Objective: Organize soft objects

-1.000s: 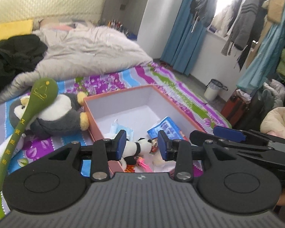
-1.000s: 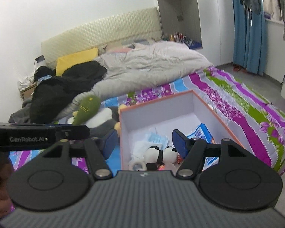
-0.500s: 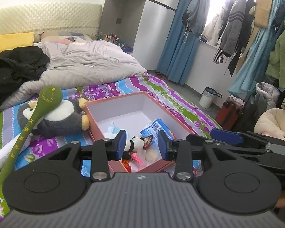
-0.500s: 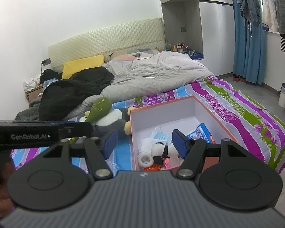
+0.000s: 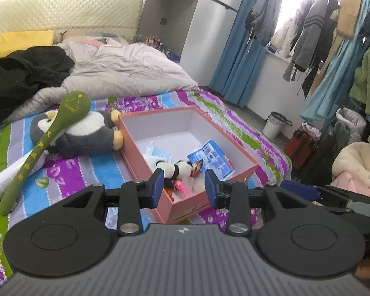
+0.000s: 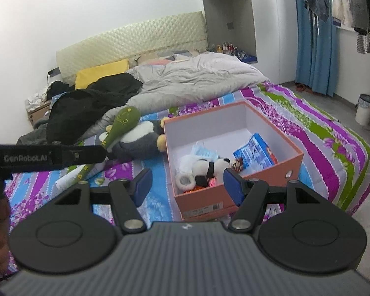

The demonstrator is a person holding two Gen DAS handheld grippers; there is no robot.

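Note:
An orange box [image 5: 133,138] [image 6: 246,198] with a white inside stands on the striped bed cover. In it lie a small panda plush [image 5: 171,169] [image 6: 206,166], a blue face mask [image 6: 203,151], a blue packet [image 5: 211,157] [image 6: 254,154] and small red bits. Left of the box a grey penguin plush [image 5: 86,135] [image 6: 138,139] lies on the bed, with a long green plush spoon [image 5: 42,143] [image 6: 122,120] across it. My left gripper [image 5: 185,188] and right gripper [image 6: 186,185] both hover open and empty in front of the box's near corner.
A grey duvet [image 5: 125,74] and black clothes [image 5: 22,76] cover the bed's far half. A white paper roll [image 5: 9,177] lies at the left. Hanging clothes [image 5: 315,37], a red case [image 5: 301,145] and a white bin [image 5: 273,124] stand to the right of the bed.
Both grippers have drawn back from the box, which now looks smaller and farther. Neither pair of jaws changed its opening. The toys have not moved.

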